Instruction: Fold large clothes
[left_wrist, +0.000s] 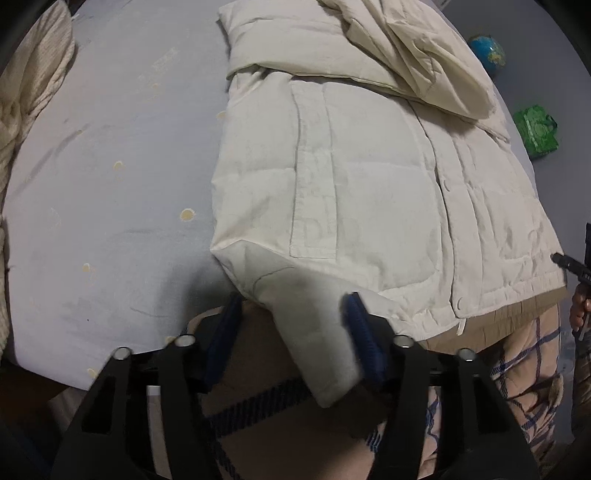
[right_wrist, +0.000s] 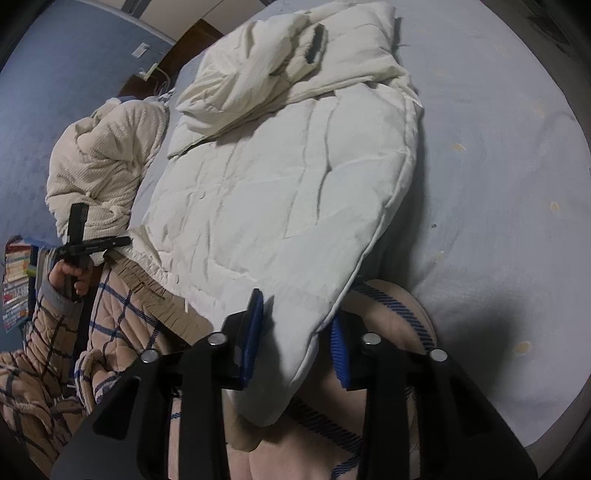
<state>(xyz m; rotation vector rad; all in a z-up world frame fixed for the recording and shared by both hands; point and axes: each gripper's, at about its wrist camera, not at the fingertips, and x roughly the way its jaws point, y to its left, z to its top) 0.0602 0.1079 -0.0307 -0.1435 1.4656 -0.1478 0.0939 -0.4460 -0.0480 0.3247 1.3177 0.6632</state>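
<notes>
A cream puffer jacket (left_wrist: 369, 184) lies spread on the pale blue bed sheet (left_wrist: 110, 147), its upper part bunched at the far end. Its near hem reaches the bed's edge. My left gripper (left_wrist: 294, 297) points steeply down over one hem corner, which sticks up between the blue pads (left_wrist: 360, 332); one pad presses the fabric, the other meets it only at the tip. In the right wrist view the jacket (right_wrist: 277, 184) runs away from my right gripper (right_wrist: 295, 310), whose pads are shut on the other hem corner, the fabric filling the gap.
A cream knit blanket (right_wrist: 107, 162) is heaped beside the jacket. A person's plaid quilted robe (right_wrist: 110, 306) is at the bed's edge, a hand (right_wrist: 70, 277) holding the other tool. On the floor are a globe (left_wrist: 487, 51), a green bag (left_wrist: 535, 129) and stacked books (right_wrist: 16, 273).
</notes>
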